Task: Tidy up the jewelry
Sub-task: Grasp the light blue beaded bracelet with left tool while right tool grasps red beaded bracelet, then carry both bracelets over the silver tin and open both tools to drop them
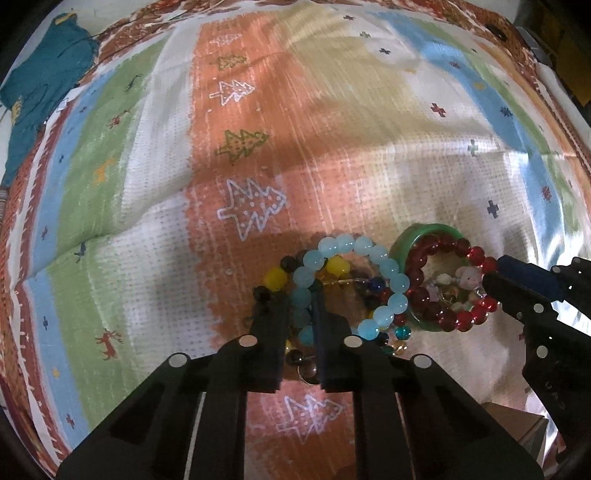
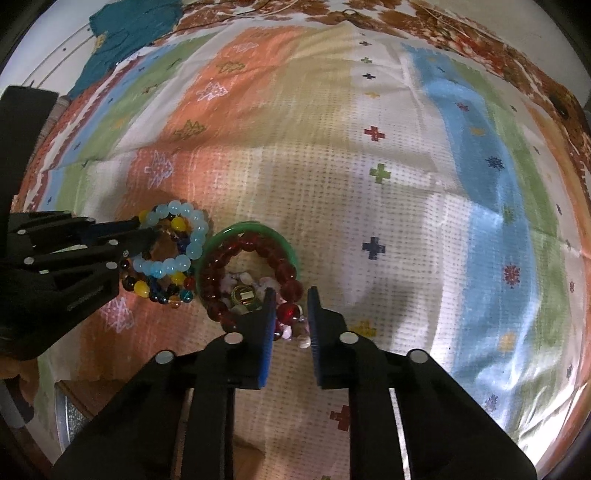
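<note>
A light blue bead bracelet point(image 1: 384, 266) point(image 2: 177, 264) lies on a pile of yellow, dark and coloured beads point(image 1: 275, 277) point(image 2: 162, 290). Beside it a green bangle point(image 1: 400, 247) point(image 2: 258, 227) holds a dark red bead bracelet point(image 1: 436, 245) point(image 2: 255, 243) and small pale and gold pieces point(image 2: 242, 295). My left gripper point(image 1: 300, 295) point(image 2: 147, 230) is closed on the blue bracelet's beads. My right gripper point(image 2: 291, 295) point(image 1: 493, 267) sits narrowly apart around a red bead point(image 2: 289, 311) at the bangle's near edge.
Everything rests on a striped cloth point(image 1: 332, 122) point(image 2: 369, 184) with tree and cross patterns. A teal cloth point(image 1: 40, 92) point(image 2: 122, 33) lies at the far left. A brown box corner point(image 1: 528, 424) shows below the right gripper.
</note>
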The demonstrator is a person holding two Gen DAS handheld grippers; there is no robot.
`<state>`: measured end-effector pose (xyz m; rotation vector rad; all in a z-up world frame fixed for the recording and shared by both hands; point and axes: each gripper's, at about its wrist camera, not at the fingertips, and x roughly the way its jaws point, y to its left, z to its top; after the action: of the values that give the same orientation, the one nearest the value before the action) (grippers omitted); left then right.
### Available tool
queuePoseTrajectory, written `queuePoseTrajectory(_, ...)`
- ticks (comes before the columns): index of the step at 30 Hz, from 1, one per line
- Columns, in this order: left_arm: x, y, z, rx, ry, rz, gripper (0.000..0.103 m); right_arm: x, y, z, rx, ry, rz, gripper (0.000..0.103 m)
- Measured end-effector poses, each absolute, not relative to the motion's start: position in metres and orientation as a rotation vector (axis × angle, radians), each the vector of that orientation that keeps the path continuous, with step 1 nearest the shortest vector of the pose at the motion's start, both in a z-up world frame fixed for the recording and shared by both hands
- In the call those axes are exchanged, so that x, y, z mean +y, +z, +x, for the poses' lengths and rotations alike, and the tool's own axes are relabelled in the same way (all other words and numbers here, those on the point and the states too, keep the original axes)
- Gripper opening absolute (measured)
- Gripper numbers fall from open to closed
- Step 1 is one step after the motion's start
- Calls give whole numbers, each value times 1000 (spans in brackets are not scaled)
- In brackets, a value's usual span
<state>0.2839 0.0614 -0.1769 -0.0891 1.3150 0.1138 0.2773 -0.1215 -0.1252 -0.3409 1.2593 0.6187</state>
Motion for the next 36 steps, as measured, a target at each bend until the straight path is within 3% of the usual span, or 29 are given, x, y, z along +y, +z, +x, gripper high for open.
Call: queuePoseTrajectory(36,55,-90,240,1126,78,-168,11,-148,-58,259,1088,628,-282,14)
